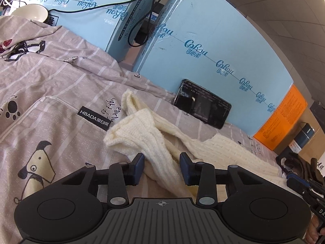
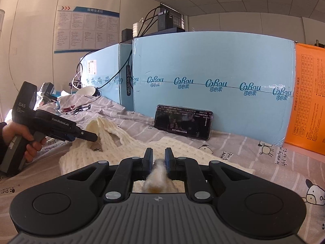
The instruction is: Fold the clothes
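On the far left of my left wrist view a white bowl [image 1: 33, 12] sits tilted at the edge of the grey striped bedsheet [image 1: 61, 65]; I can see nothing in the part of its inside that shows. The sheet carries cartoon dogs, paw prints and a black tag reading "HBADA" [image 1: 95, 118], with handwriting-style print nearby that reads "early" and "light".

My left gripper [image 1: 161, 165] has its jaws set apart around a ribbed sleeve of the cream knitted sweater [image 1: 142, 128]. The sleeve lies between the pads, but they do not press it. The sweater is spread on the sheet in the near middle, its sleeves crossing toward the left.

Behind it stand two pale blue cartons [image 1: 213, 40] printed repeatedly with "Cobou" and Chinese characters. A phone [image 1: 203, 103] leans against the right one, its screen lit.

In the right wrist view, my left gripper shows "DAS" and "GenRobot.AI" on its body. My right gripper [image 2: 158, 158] is clamped tight on a bunched fold of the sweater's near edge. Far right stands an orange carton [image 2: 308, 101] with a printed table, too small to read.
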Action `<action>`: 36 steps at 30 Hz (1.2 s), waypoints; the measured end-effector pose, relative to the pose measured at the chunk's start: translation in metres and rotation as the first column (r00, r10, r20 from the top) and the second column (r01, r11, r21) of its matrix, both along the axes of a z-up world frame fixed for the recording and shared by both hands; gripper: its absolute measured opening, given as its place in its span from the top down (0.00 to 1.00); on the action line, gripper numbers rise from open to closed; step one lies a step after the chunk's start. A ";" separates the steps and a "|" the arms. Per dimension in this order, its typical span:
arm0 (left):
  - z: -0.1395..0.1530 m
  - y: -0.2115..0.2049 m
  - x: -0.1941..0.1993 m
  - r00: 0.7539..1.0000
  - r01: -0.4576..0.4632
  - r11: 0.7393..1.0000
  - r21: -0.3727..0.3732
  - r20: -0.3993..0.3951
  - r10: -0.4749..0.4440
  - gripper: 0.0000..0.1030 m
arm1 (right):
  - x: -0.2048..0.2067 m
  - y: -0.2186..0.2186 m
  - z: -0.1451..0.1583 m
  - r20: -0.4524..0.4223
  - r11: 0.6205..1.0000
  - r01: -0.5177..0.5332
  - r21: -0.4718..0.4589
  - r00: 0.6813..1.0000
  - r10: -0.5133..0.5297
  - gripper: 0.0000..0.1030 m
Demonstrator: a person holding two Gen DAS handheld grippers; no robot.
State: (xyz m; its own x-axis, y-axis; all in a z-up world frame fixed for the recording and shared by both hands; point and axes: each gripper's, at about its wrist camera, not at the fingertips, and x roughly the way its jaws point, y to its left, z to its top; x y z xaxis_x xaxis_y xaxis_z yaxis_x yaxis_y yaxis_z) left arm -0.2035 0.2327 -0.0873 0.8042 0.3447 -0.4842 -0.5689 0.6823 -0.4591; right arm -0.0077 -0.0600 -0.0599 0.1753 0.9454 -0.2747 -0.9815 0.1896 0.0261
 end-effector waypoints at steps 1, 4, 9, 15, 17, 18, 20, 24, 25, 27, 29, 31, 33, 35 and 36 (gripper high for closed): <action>0.001 -0.001 0.000 1.000 0.000 1.000 0.007 0.000 0.000 0.71 | 0.000 -0.001 0.001 -0.006 1.000 0.000 0.012 1.000 0.000 0.89; 0.005 -0.005 -0.005 0.998 0.021 0.999 0.032 0.063 -0.023 0.82 | 0.002 -0.001 0.001 -0.018 1.000 0.029 0.009 0.999 -0.028 0.88; 0.028 -0.024 -0.007 0.967 0.142 0.972 0.186 0.183 -0.176 0.84 | 0.011 0.007 -0.011 -0.075 0.992 0.091 -0.086 0.992 -0.097 0.47; 0.049 -0.068 0.006 0.875 0.373 0.833 0.408 0.143 -0.462 0.83 | 0.011 -0.011 -0.003 -0.092 0.991 0.136 -0.002 0.986 -0.135 0.27; 0.053 -0.088 0.011 0.833 0.448 0.752 0.484 0.079 -0.547 0.83 | 0.014 -0.017 0.001 -0.132 0.989 0.144 0.029 0.982 -0.139 0.25; 0.052 -0.097 0.014 0.820 0.479 0.713 0.513 0.029 -0.571 0.83 | 0.016 -0.020 0.002 -0.159 0.989 0.143 0.044 0.978 -0.134 0.24; 0.050 -0.112 0.019 0.791 0.538 0.637 0.551 -0.071 -0.607 0.83 | 0.023 -0.028 0.004 -0.244 0.990 0.112 0.090 0.966 -0.087 0.23; 0.035 -0.134 0.028 0.728 0.646 0.511 0.567 -0.256 -0.635 0.83 | 0.031 -0.034 0.006 -0.360 0.987 0.074 0.145 0.933 -0.017 0.20; 0.031 -0.136 0.029 0.724 0.654 0.495 0.572 -0.283 -0.630 0.82 | 0.031 -0.033 0.007 -0.377 0.987 0.065 0.146 0.926 -0.005 0.20; 0.025 -0.140 0.029 0.717 0.664 0.476 0.576 -0.311 -0.624 0.79 | 0.028 -0.030 0.007 -0.407 0.990 0.035 0.140 0.913 0.025 0.20; 0.021 -0.143 0.027 0.713 0.667 0.461 0.585 -0.321 -0.623 0.74 | 0.025 -0.026 0.007 -0.436 0.991 0.008 0.133 0.899 0.051 0.20; 0.022 -0.144 0.022 0.712 0.659 0.452 0.601 -0.308 -0.631 0.64 | 0.021 -0.021 0.006 -0.458 0.993 -0.005 0.116 0.887 0.058 0.21; 0.025 -0.143 0.017 0.727 0.636 0.461 0.619 -0.277 -0.629 0.49 | 0.016 -0.016 0.005 -0.482 0.994 -0.041 0.105 0.872 0.087 0.23; 0.028 -0.140 0.009 0.740 0.611 0.477 0.632 -0.242 -0.628 0.48 | 0.010 -0.015 0.004 -0.482 0.989 -0.099 0.113 0.865 0.141 0.23; 0.030 -0.138 0.005 0.747 0.598 0.488 0.635 -0.222 -0.626 0.46 | 0.007 -0.015 0.004 -0.479 0.986 -0.120 0.118 0.863 0.162 0.23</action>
